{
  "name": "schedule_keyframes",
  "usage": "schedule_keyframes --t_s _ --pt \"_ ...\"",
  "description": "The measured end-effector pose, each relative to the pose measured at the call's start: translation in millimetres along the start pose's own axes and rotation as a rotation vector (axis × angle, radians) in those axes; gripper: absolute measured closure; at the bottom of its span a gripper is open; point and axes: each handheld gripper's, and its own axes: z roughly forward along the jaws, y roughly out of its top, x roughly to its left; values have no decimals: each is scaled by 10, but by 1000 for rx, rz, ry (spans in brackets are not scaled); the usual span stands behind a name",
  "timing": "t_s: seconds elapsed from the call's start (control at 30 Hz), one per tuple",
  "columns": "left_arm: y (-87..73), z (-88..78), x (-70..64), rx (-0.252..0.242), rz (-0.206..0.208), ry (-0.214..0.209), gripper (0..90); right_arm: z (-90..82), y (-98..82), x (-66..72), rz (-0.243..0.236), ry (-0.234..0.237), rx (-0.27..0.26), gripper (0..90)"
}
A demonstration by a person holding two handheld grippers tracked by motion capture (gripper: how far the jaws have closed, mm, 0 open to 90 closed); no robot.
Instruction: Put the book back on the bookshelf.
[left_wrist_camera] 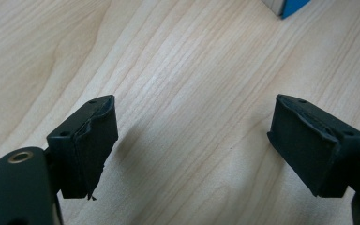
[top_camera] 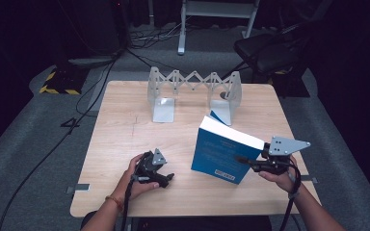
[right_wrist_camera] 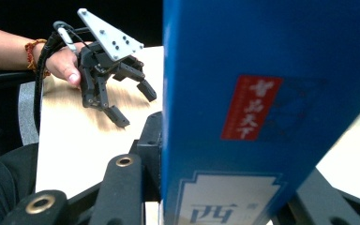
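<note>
A thick blue book [top_camera: 220, 155] with white page edges stands tilted on the wooden table [top_camera: 125, 130], right of the middle. My right gripper [top_camera: 247, 161] is shut on the book's lower right side; in the right gripper view the blue spine [right_wrist_camera: 262, 93] with its red label stands between the jaws. My left gripper [top_camera: 165, 178] hovers low over the table's front, left of the book, open with nothing between its fingers [left_wrist_camera: 91, 140]. A blue corner of the book [left_wrist_camera: 293, 7] shows at the top of the left gripper view. The right gripper view also catches the left gripper [right_wrist_camera: 136, 105], open.
A grey metal expanding book rack [top_camera: 195, 89] stands at the table's far side, its two end plates resting on the wood. A dark chair [top_camera: 265, 50] and a metal frame stand behind the table. Cables run over the grey floor at the left.
</note>
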Motion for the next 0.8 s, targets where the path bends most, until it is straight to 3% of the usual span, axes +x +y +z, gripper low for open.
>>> schedule_keyframes --t_s 0.1,0.43,0.63,0.8 --pt "-45 14 24 -39 -1 -12 155 0 6 5 -2 2 4 606" --pt "-29 27 21 -37 -4 -12 153 2 38 11 -6 4 26 605" --pt "-29 27 21 -37 -4 -10 154 5 110 10 -5 19 81 598" --pt "-29 27 21 -38 -4 -10 154 8 133 2 4 10 90 596"
